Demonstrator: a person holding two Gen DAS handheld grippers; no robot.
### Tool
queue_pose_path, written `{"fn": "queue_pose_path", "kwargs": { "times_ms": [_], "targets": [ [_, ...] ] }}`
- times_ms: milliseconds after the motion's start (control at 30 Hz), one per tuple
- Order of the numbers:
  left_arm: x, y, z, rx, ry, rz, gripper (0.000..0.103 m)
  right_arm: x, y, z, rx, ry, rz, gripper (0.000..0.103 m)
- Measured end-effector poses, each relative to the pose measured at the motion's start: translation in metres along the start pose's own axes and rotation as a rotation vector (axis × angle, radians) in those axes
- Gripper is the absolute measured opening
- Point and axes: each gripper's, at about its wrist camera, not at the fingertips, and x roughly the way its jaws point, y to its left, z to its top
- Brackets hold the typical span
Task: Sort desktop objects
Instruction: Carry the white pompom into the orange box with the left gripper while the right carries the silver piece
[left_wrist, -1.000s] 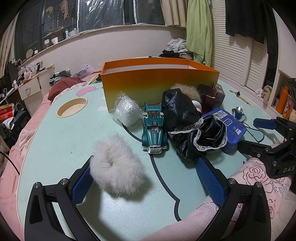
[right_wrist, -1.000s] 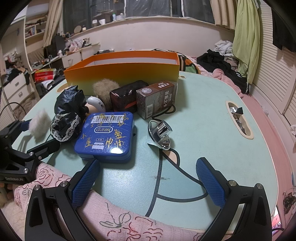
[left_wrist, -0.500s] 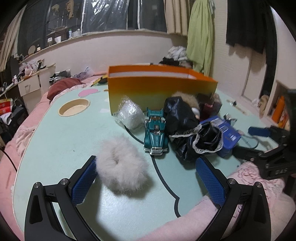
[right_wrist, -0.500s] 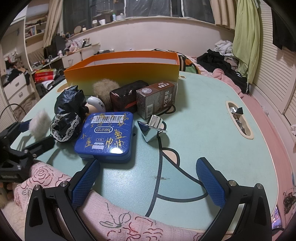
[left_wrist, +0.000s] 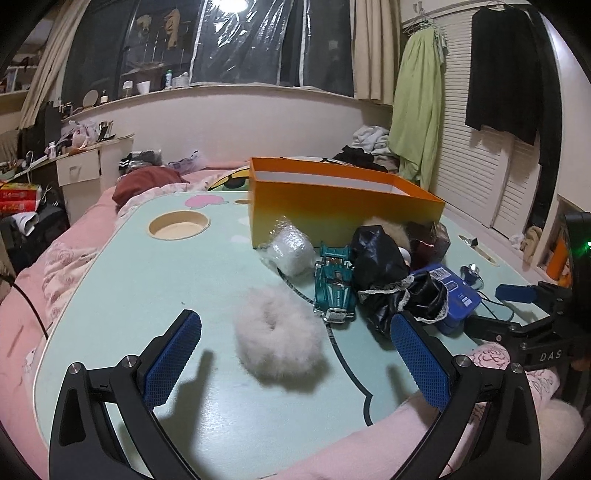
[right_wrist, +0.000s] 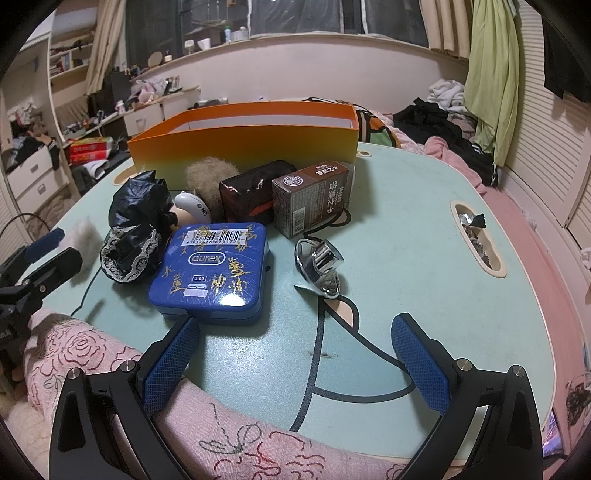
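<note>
Bedroom clutter rings a pale green table (left_wrist: 110, 280) set over pink bedding, and your sorting has barely begun. Nearest you, at the front edge, your left gripper (left_wrist: 295, 354) hangs spread wide and empty; a second ago the fluffy ring (left_wrist: 279, 334) sat against its left pad, but now it lies free on the table between the fingers, so you have pulled up and back and the ring still waits to be grasped. Your right gripper (right_wrist: 295, 360) is likewise released with nothing in it, poised over the front edge just short of the blue tin (right_wrist: 212, 271). Beside that tin the chrome knob (right_wrist: 319, 267) has rolled and come to rest again, so treat it as loose. Farther in, the toy car (left_wrist: 332, 286), black lace cloth (left_wrist: 384, 280), wrapped roll (left_wrist: 290, 249) and brown carton (right_wrist: 312, 199) crowd together. Behind them, toward the back edge, the orange box (left_wrist: 332, 206) stands open, and as far as its walls let you see, nothing is inside yet.
</note>
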Motion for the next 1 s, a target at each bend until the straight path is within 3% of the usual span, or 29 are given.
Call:
{"fn": "queue_pose_path", "kwargs": {
  "times_ms": [67,133,200,267,400,633,800,900,1000],
  "targets": [
    [0.004,0.003,0.000,-0.015,0.016,0.012,0.089,0.000,0.000,0.000,0.000,0.000,0.000,0.103],
    [0.013,0.008,0.000,-0.039,0.064,0.021,0.071,0.000,0.000,-0.001,0.000,0.000,0.000,0.103],
    [0.016,0.009,0.001,-0.032,0.063,0.037,0.063,0.002,0.000,0.001,0.000,-0.004,0.002,0.103],
    [0.016,0.004,0.000,-0.004,0.062,0.022,0.039,-0.004,0.002,0.003,0.018,-0.018,0.019,0.103],
    [0.013,-0.001,-0.003,0.028,0.042,-0.012,0.038,-0.013,-0.012,0.003,0.108,-0.069,0.079,0.101],
    [0.006,-0.020,-0.009,0.141,0.014,-0.059,0.038,-0.009,-0.009,0.021,0.125,-0.049,0.007,0.081],
    [0.010,-0.016,-0.007,0.125,0.035,-0.092,0.038,-0.012,-0.023,0.035,0.227,-0.088,0.079,0.079],
    [0.010,-0.016,-0.007,0.123,0.040,-0.097,0.038,0.004,-0.028,0.041,0.260,-0.024,0.081,0.057],
    [0.011,-0.016,-0.007,0.123,0.042,-0.098,0.038,0.006,-0.027,0.041,0.253,-0.032,0.083,0.054]
  ]
}}
